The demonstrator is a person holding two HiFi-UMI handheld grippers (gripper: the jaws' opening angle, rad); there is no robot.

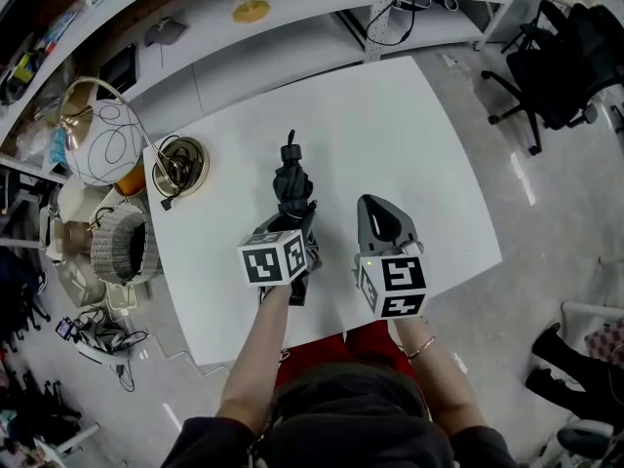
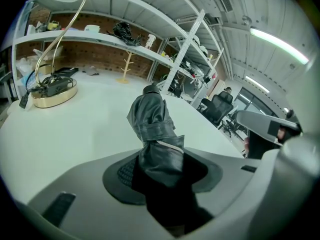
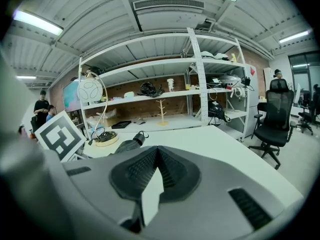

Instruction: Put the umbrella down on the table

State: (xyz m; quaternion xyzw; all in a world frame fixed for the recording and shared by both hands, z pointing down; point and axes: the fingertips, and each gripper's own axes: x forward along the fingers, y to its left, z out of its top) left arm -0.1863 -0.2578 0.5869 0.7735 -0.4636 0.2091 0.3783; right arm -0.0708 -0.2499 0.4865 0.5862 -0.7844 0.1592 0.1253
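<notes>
A folded black umbrella (image 1: 291, 185) points away from me over the white table (image 1: 390, 135), its strapped fabric (image 2: 152, 119) rising out of my left gripper (image 1: 294, 226). That gripper (image 2: 160, 170) is shut on the umbrella's near end, which fills the space between its dark pads. Whether the umbrella's far end touches the tabletop I cannot tell. My right gripper (image 1: 376, 207) hovers just to the right of it, shut with nothing held. In the right gripper view the pads meet at the tips (image 3: 157, 156), and the umbrella (image 3: 127, 145) shows to the left beyond them.
A gold lamp base (image 1: 180, 164) with coiled cable sits at the table's left corner, under a wire globe shade (image 1: 102, 144). A wicker basket (image 1: 119, 245) stands on the floor to the left, and a black office chair (image 1: 556, 61) at the right. Shelving runs behind the table.
</notes>
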